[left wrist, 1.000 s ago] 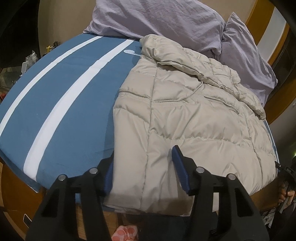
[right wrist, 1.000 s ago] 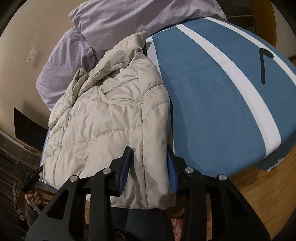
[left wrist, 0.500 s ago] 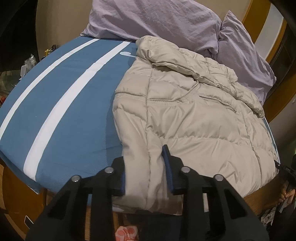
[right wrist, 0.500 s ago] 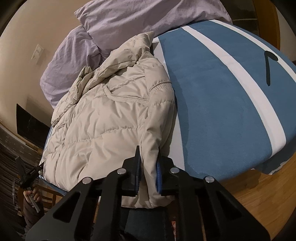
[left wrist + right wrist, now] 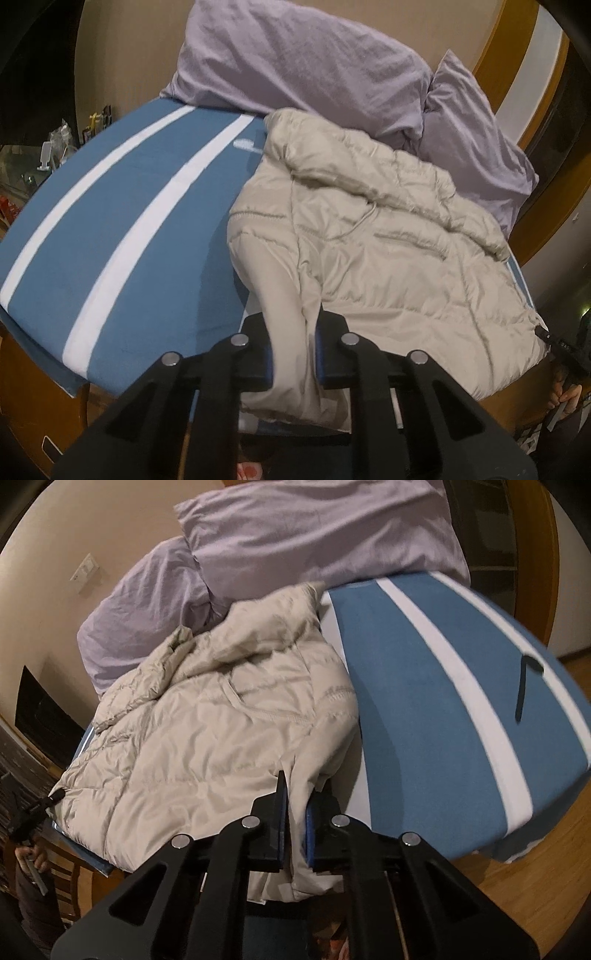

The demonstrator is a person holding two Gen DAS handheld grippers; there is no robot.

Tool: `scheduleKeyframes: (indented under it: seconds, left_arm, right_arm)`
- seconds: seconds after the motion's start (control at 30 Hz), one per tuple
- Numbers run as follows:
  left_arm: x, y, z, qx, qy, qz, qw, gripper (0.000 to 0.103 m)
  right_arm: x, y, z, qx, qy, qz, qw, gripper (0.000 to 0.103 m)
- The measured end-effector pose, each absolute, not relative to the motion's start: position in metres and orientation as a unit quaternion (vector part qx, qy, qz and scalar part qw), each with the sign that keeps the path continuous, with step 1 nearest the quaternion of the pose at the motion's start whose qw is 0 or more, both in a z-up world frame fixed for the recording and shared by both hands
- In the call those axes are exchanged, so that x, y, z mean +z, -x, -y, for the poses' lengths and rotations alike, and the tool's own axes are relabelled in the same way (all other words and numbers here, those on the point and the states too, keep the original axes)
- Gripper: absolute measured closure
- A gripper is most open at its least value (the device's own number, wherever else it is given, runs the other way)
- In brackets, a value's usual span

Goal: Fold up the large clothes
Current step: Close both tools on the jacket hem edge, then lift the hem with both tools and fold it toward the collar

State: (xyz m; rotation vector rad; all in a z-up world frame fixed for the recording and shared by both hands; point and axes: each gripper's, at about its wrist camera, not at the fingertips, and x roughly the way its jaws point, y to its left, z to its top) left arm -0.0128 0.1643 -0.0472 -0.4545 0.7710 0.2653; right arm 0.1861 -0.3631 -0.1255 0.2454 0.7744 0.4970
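A beige quilted puffer jacket (image 5: 388, 258) lies spread on a blue bed cover with white stripes (image 5: 129, 229). In the left wrist view my left gripper (image 5: 293, 325) is closing down on a bunched fold of the jacket's near hem, its blue pads pressing the fabric and lifting it off the cover. In the right wrist view the jacket (image 5: 203, 746) lies left of the blue cover (image 5: 424, 720). My right gripper (image 5: 299, 794) is likewise closing tight on a thin fold of the near edge, which is raised and pulled taut.
Two lilac pillows (image 5: 303, 62) (image 5: 314, 535) lean at the head of the bed, behind the jacket's collar. A hand with a black tool (image 5: 565, 395) (image 5: 33, 856) shows at the jacket's far corner. Wooden floor (image 5: 535, 878) lies beside the bed; small clutter (image 5: 55, 147) sits beyond it.
Both grippers went from open around the jacket's near edge to shut on it. Both have risen, pulling the hem up into ridges.
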Motion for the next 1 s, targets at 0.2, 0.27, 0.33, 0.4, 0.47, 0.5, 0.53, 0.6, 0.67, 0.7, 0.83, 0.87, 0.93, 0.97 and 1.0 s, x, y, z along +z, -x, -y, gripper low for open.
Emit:
scheduleKeyframes:
  seconds: [0.2,0.27,0.33,0.4,0.47,0.5,0.53,0.6,0.67,0.7,0.83,0.87,0.93,0.97,1.0]
  left_arm:
    - [-0.022,0.006,-0.162,0.130,0.213,-0.351,0.902,0.088]
    - [-0.013,0.002,-0.162,0.132,0.211,-0.344,0.906,0.088]
    - [-0.005,-0.002,-0.162,0.134,0.209,-0.337,0.908,0.088]
    - [0.002,-0.007,-0.163,0.136,0.207,-0.330,0.911,0.088]
    - [0.012,-0.014,-0.166,0.139,0.207,-0.321,0.914,0.088]
    - [0.015,-0.017,-0.166,0.140,0.206,-0.318,0.915,0.088]
    - [0.020,-0.022,-0.167,0.141,0.204,-0.313,0.917,0.088]
    - [0.027,-0.030,-0.169,0.143,0.202,-0.306,0.919,0.088]
    - [0.035,-0.040,-0.172,0.144,0.201,-0.297,0.922,0.089]
    - [0.038,-0.046,-0.174,0.144,0.202,-0.294,0.923,0.089]
    - [0.051,-0.074,-0.183,0.148,0.202,-0.285,0.925,0.089]
    - [0.054,-0.082,-0.185,0.149,0.202,-0.283,0.926,0.089]
    - [0.059,-0.097,-0.190,0.152,0.200,-0.278,0.927,0.089]
    - [0.061,-0.104,-0.192,0.154,0.199,-0.276,0.928,0.089]
    - [0.062,-0.111,-0.194,0.156,0.198,-0.274,0.928,0.089]
  right_arm:
    - [-0.101,-0.193,0.358,0.246,-0.111,-0.347,0.898,0.095]
    - [-0.093,-0.197,0.355,0.247,-0.106,-0.340,0.901,0.095]
    - [-0.085,-0.202,0.352,0.247,-0.101,-0.332,0.905,0.095]
    - [-0.077,-0.208,0.349,0.246,-0.100,-0.326,0.907,0.095]
    - [-0.068,-0.216,0.346,0.246,-0.100,-0.318,0.910,0.095]
    - [-0.064,-0.219,0.345,0.245,-0.099,-0.315,0.911,0.095]
    - [-0.059,-0.224,0.343,0.244,-0.099,-0.311,0.913,0.095]
    - [-0.051,-0.232,0.340,0.242,-0.099,-0.304,0.916,0.095]
    - [-0.043,-0.243,0.337,0.240,-0.103,-0.298,0.918,0.095]
    - [-0.040,-0.249,0.335,0.239,-0.105,-0.296,0.919,0.095]
    - [-0.028,-0.278,0.330,0.231,-0.122,-0.290,0.921,0.095]
    - [-0.025,-0.285,0.330,0.230,-0.125,-0.289,0.921,0.095]
    - [-0.020,-0.301,0.326,0.225,-0.132,-0.287,0.922,0.095]
    - [-0.018,-0.309,0.323,0.223,-0.134,-0.286,0.922,0.095]
    - [-0.016,-0.316,0.321,0.223,-0.135,-0.284,0.923,0.095]
